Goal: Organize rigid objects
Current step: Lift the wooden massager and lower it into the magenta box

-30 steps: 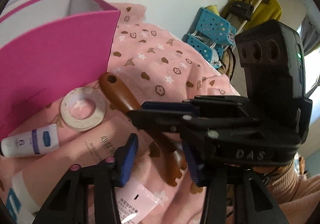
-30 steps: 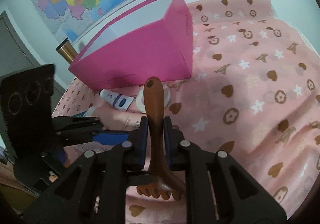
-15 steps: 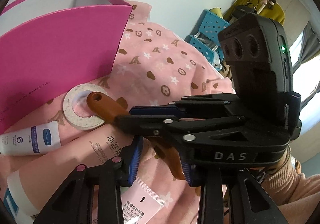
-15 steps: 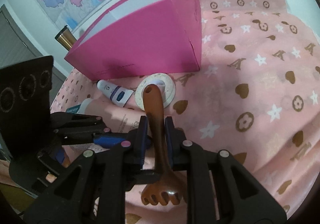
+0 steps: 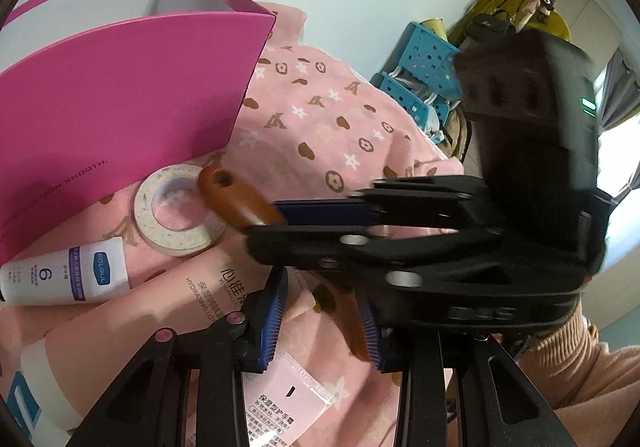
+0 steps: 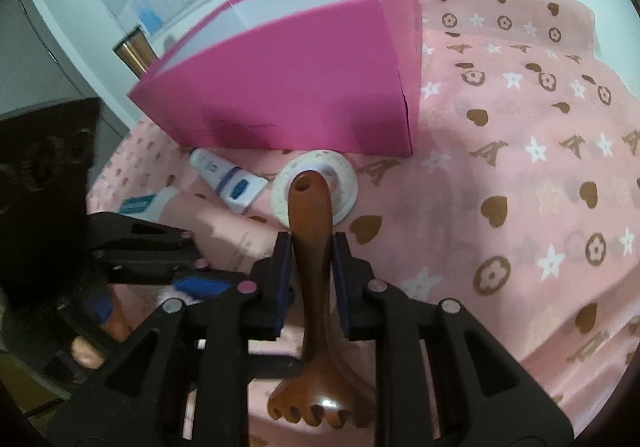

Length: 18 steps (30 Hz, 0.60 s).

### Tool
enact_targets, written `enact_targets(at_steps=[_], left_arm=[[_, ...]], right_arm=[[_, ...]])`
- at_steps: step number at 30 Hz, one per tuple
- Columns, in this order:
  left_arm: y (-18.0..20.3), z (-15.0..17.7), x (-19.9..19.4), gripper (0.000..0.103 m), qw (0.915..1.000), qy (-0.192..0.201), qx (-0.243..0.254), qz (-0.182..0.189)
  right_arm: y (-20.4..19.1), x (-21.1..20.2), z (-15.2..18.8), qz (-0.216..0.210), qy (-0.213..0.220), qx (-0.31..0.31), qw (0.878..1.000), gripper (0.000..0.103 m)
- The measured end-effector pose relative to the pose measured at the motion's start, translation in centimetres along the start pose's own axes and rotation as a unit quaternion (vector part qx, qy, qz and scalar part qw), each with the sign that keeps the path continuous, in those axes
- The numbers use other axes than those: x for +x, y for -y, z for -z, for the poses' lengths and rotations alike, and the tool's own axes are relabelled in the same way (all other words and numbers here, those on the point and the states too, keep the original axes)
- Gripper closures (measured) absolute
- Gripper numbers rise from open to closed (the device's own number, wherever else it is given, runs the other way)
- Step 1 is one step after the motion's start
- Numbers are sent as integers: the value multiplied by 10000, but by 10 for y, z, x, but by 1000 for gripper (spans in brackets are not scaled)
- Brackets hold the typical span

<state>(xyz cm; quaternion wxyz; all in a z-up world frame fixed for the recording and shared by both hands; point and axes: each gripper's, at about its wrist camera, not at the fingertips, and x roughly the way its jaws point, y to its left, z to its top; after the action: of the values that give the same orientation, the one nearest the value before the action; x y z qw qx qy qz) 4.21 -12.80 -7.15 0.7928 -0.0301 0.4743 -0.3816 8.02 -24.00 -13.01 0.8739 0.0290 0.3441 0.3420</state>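
Note:
A brown wooden scraper [image 6: 312, 231] with a comb-like end sits between the pads of my right gripper [image 6: 312, 237], which is shut on its handle. Its holed tip [image 5: 218, 179] hangs at the edge of a white tape roll [image 5: 172, 243]. My left gripper [image 5: 320, 287] reaches in from the left, its jaws narrow but apart. The scraper's lower end lies by its right pad [image 5: 368, 331], and bare cloth shows beside the left pad. An open pink box [image 6: 288, 87] stands behind the roll. In the left wrist view, the right gripper [image 5: 260, 223] crosses from the right.
A small white tube [image 5: 68, 275], a long pink tube [image 5: 140, 307] and a sachet [image 5: 280, 399] lie on the pink patterned cloth [image 6: 520, 167]. Blue baskets [image 5: 428, 59] stand past the table's right edge. A person's sleeve [image 5: 568, 367] is behind the right gripper.
The right gripper tipped the scraper down and forward, bringing its tip over the tape roll. The left gripper's jaws narrowed around the scraper's lower end.

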Motion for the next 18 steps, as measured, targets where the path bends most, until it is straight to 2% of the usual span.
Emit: enact_targets(at_steps=[8, 18], left_arm=[[13, -10, -19, 69, 9994, 239, 193, 187], [25, -47, -77, 69, 9937, 947, 585, -140]], right_arm=[[-17, -53, -1, -123, 718, 38, 9973, 81], [-43, -85, -49, -155, 1351, -405, 9899, 82]])
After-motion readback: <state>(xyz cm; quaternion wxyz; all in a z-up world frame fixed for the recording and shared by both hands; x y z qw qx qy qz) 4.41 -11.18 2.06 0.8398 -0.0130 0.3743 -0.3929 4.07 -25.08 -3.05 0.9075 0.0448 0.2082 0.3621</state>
